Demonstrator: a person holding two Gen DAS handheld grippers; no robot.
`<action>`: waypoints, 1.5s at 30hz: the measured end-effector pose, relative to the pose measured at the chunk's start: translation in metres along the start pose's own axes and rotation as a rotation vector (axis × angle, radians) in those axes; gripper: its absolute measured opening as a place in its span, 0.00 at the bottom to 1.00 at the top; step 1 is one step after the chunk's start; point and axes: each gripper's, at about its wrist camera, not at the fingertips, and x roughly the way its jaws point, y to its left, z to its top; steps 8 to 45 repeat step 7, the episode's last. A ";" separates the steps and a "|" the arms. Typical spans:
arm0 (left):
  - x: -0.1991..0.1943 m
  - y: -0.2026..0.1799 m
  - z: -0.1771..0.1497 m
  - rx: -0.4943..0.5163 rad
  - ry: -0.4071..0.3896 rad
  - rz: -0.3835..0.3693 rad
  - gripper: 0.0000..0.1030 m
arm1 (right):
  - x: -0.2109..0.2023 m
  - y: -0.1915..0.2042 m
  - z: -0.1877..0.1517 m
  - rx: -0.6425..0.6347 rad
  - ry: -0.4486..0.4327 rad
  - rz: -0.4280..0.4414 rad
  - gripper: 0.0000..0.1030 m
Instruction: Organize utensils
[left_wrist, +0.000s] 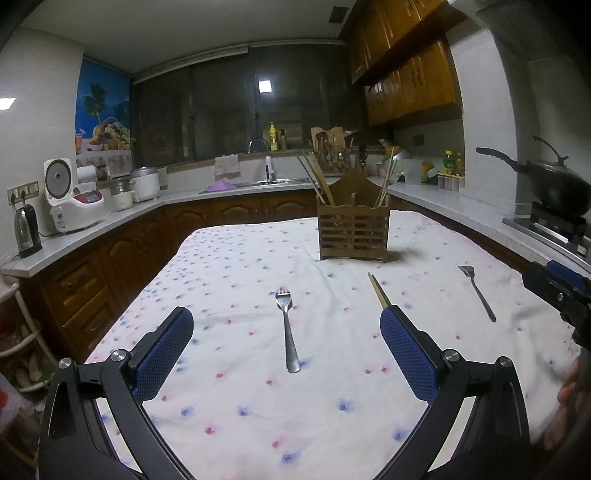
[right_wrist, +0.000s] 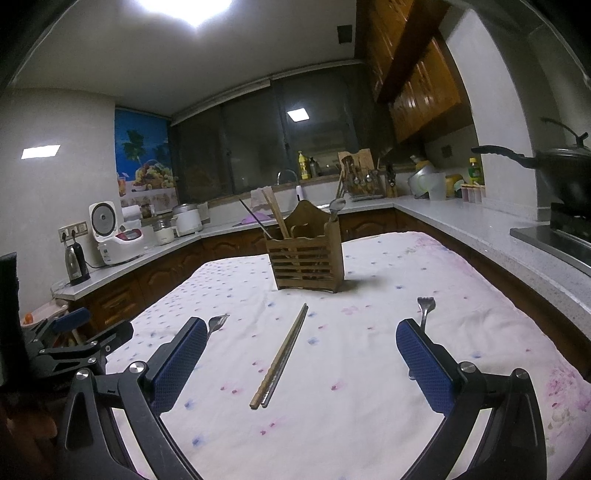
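Note:
A wooden slatted utensil holder (left_wrist: 353, 232) (right_wrist: 305, 263) stands at the far middle of the table and holds chopsticks and a spoon. A metal fork (left_wrist: 287, 328) lies between the fingers of my open, empty left gripper (left_wrist: 286, 356). A pair of chopsticks (right_wrist: 281, 353) lies between the fingers of my open, empty right gripper (right_wrist: 301, 363); its tip shows in the left wrist view (left_wrist: 378, 290). A second fork (right_wrist: 425, 311) (left_wrist: 477, 291) lies to the right. The first fork's head (right_wrist: 218, 322) shows behind my right gripper's left finger.
The table has a white cloth with small flowers (left_wrist: 258, 406) (right_wrist: 351, 424). Counters surround it on three sides, with a kettle (left_wrist: 26, 230), rice cookers (left_wrist: 72, 195), a sink (left_wrist: 266, 181) and a wok on a stove (left_wrist: 554, 184). The left gripper (right_wrist: 70, 336) shows at the right wrist view's left edge.

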 end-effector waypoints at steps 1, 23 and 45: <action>0.001 0.001 0.000 0.000 0.000 -0.002 1.00 | 0.001 -0.003 -0.001 0.004 0.000 -0.001 1.00; 0.005 0.002 0.005 -0.002 -0.001 -0.016 1.00 | 0.011 -0.007 0.003 0.027 0.015 -0.001 1.00; 0.005 0.002 0.005 -0.002 -0.001 -0.016 1.00 | 0.011 -0.007 0.003 0.027 0.015 -0.001 1.00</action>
